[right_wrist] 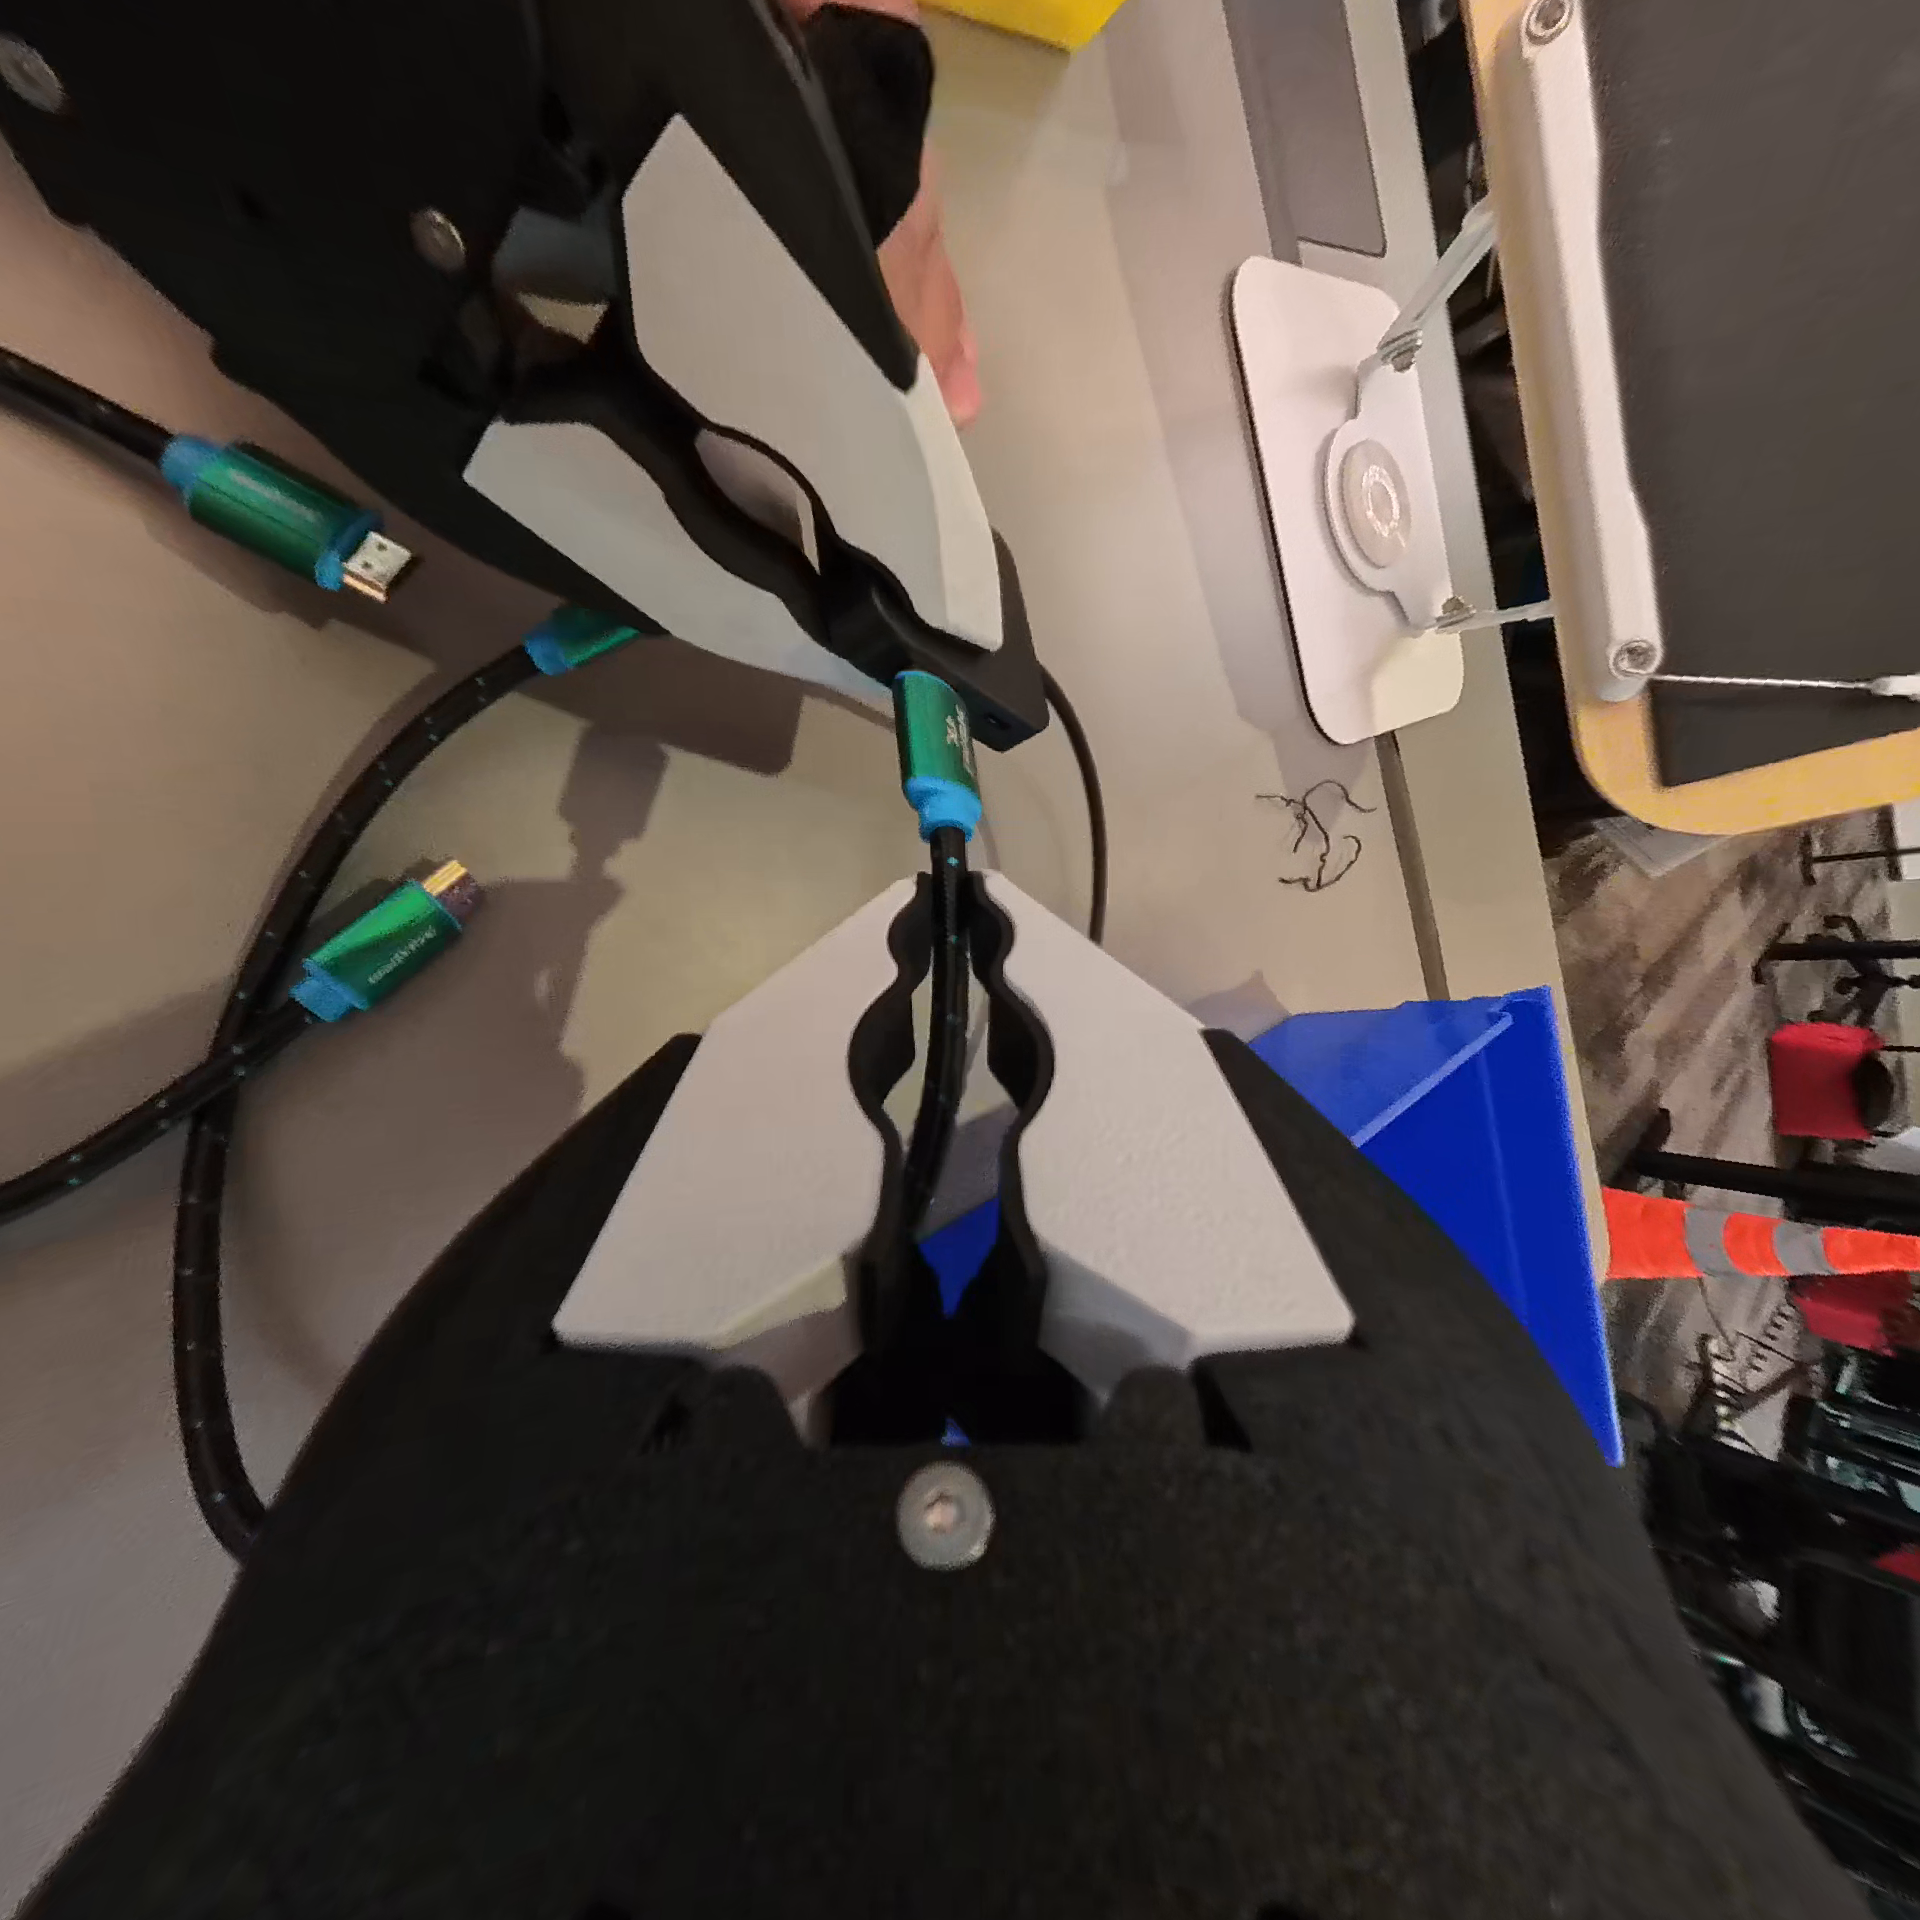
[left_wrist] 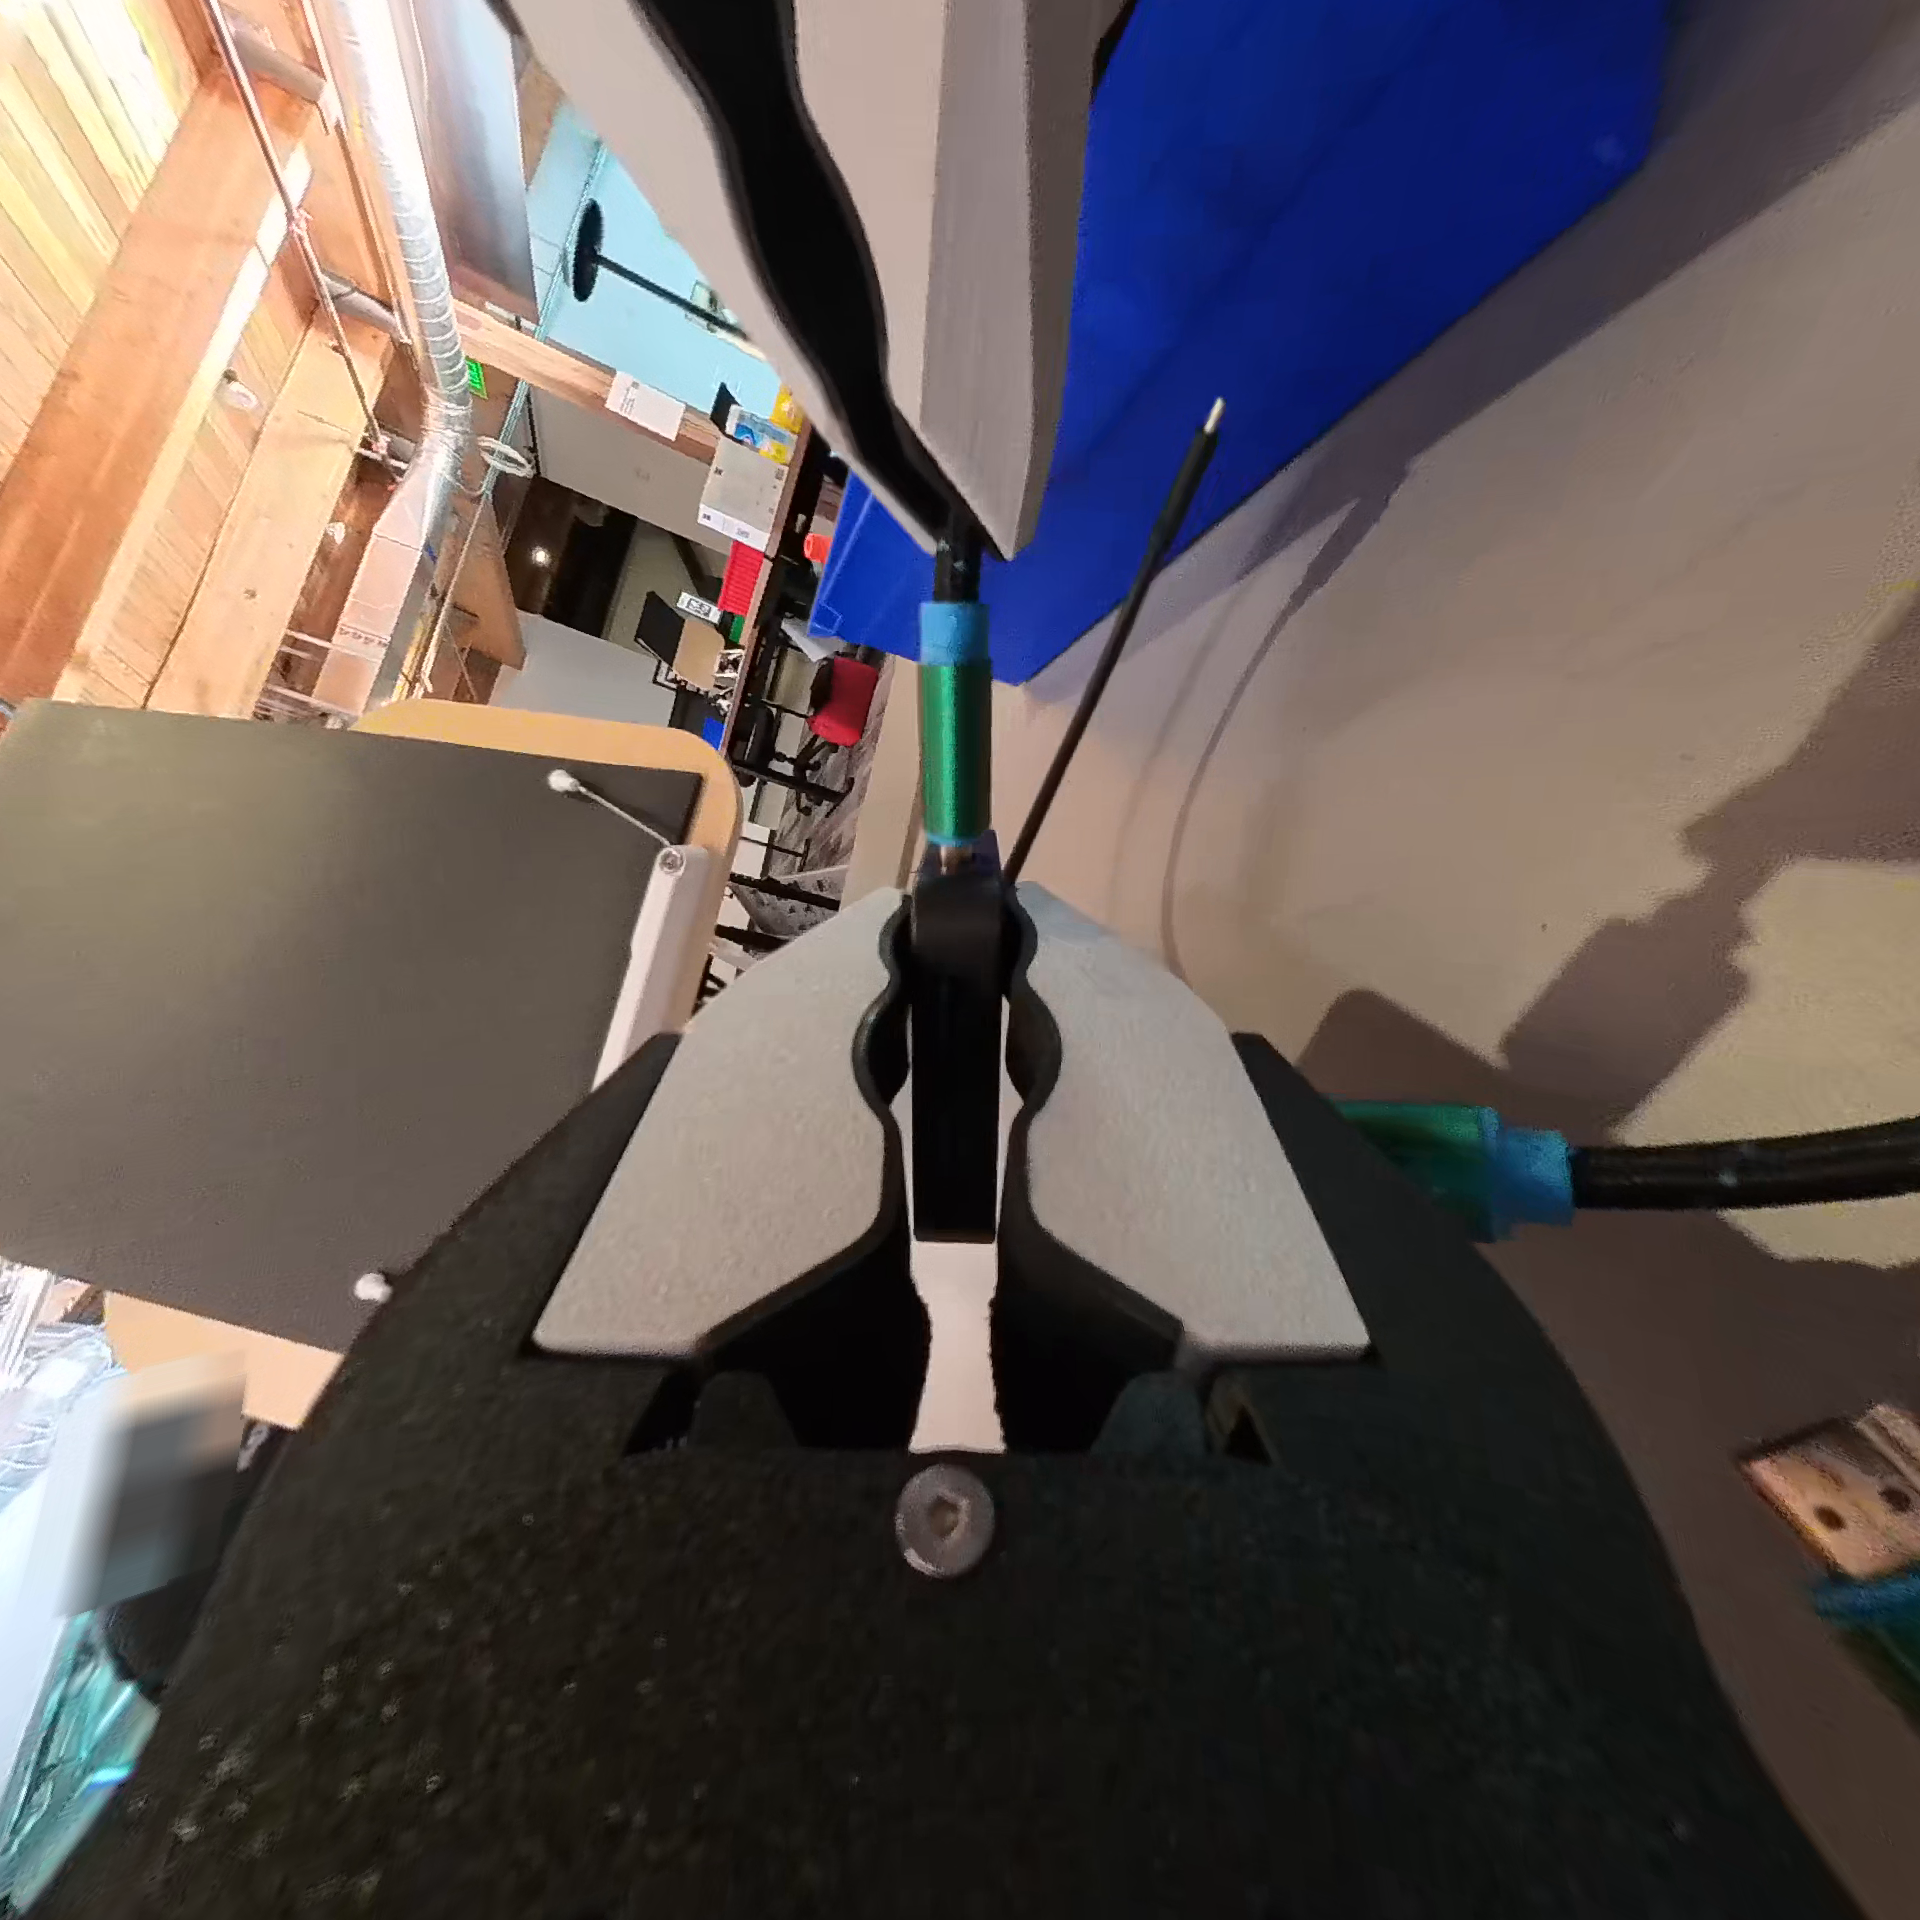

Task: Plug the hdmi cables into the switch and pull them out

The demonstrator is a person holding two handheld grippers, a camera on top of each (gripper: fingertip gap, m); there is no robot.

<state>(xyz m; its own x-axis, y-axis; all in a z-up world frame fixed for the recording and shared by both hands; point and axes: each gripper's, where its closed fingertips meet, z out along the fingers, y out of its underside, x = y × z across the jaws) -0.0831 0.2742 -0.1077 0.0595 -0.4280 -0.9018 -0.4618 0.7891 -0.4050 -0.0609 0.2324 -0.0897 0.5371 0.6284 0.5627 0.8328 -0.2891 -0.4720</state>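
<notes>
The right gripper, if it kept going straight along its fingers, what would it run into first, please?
Most likely the green HDMI plug just ahead of the right gripper, which grips that plug's cable. The plug sits in the black switch held by the left gripper.

Even, fairly bright indoor light throws soft-edged shadows across the beige tabletop [right_wrist: 675, 810], while wide-angle distortion bends the edges and motion blur smears the blue bin [left_wrist: 1351, 260] and nearby outlines.
</notes>
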